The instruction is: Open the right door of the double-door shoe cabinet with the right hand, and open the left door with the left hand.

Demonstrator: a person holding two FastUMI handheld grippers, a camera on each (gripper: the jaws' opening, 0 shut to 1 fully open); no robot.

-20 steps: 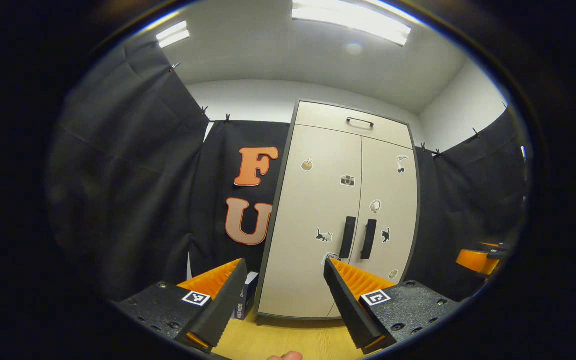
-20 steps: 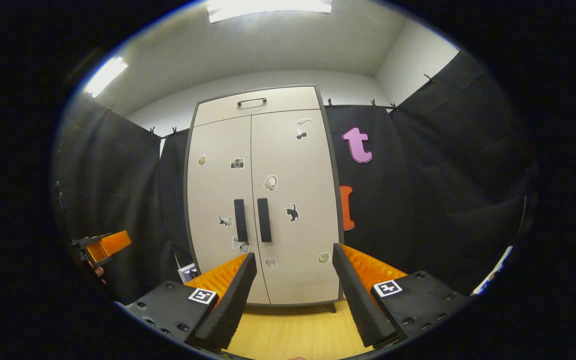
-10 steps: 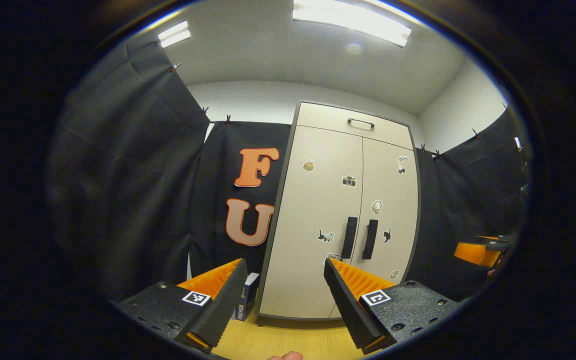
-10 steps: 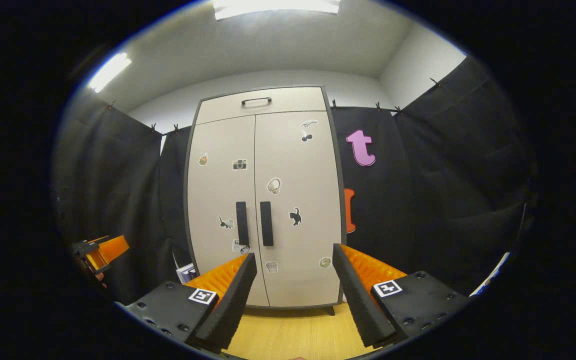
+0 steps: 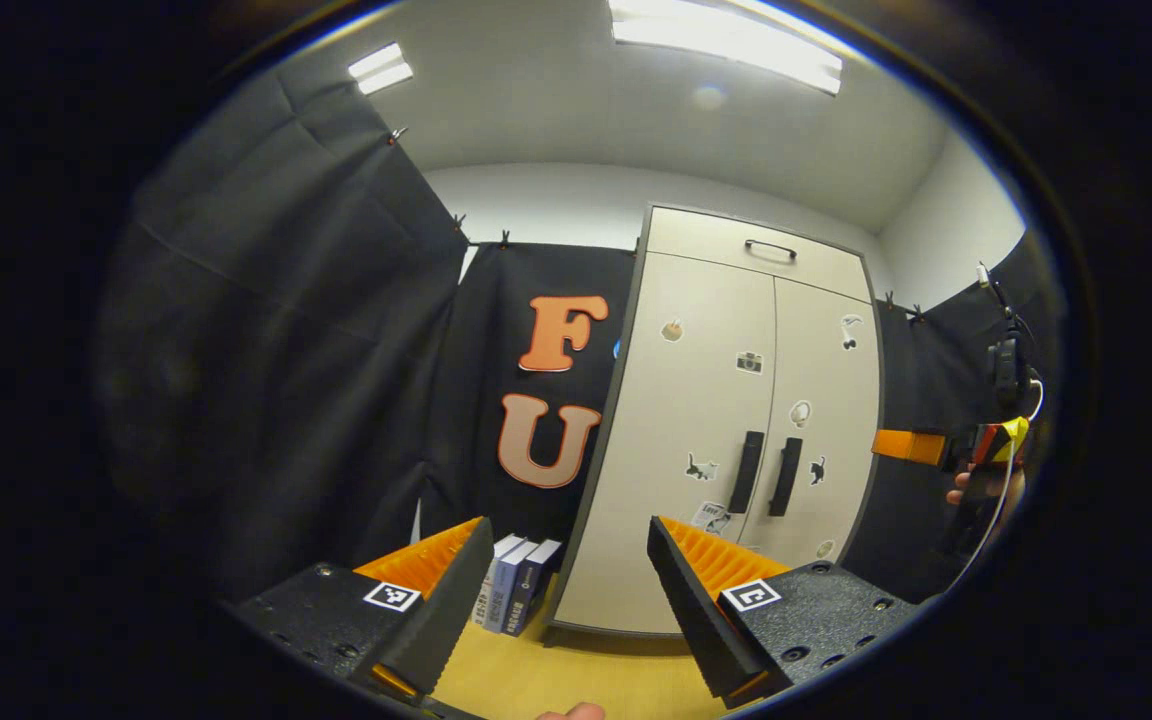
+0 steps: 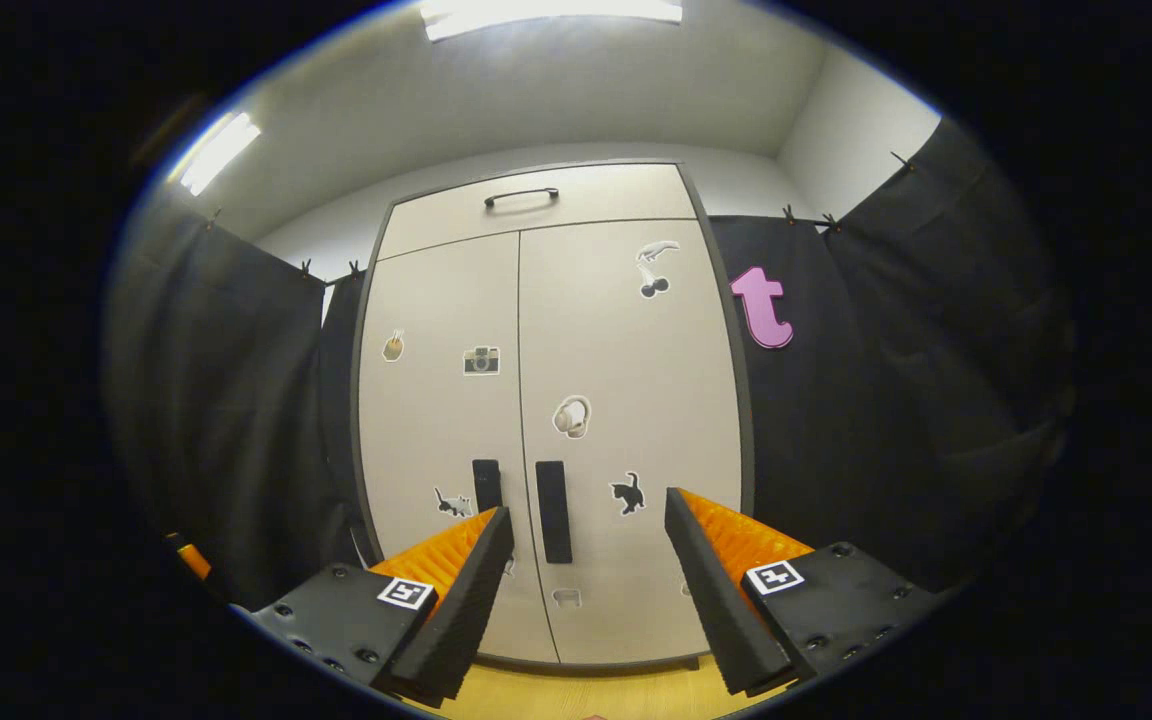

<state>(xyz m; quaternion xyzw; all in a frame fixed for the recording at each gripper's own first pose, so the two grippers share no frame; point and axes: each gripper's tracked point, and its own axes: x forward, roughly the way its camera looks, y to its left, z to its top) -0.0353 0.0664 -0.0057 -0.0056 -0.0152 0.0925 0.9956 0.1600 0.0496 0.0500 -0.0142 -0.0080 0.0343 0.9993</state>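
The pale double-door shoe cabinet (image 6: 626, 350) stands ahead with both doors shut. Its two dark vertical handles sit side by side at the seam: left handle (image 6: 486, 482), right handle (image 6: 553, 510). My right gripper (image 6: 586, 515) is open, a short way in front of the doors, with the right handle showing between its fingers. In the left gripper view the cabinet (image 5: 696, 400) is farther off to the right, with its left handle (image 5: 746, 472) and right handle (image 5: 786, 477). My left gripper (image 5: 566, 535) is open and holds nothing. The right gripper (image 5: 911, 445) and a hand (image 5: 966, 490) show beyond the cabinet's right side.
A drawer front with a dark handle (image 6: 521, 195) tops the cabinet. Several books (image 5: 516, 595) stand on the wooden floor (image 5: 556, 685) left of the cabinet. Black cloth walls close in both sides. Part of the left gripper (image 6: 191, 560) shows low at the left.
My right gripper has moved closer to the cabinet, so the doors look larger. The left gripper view has swung left, bringing the books into sight. Both doors stay shut.
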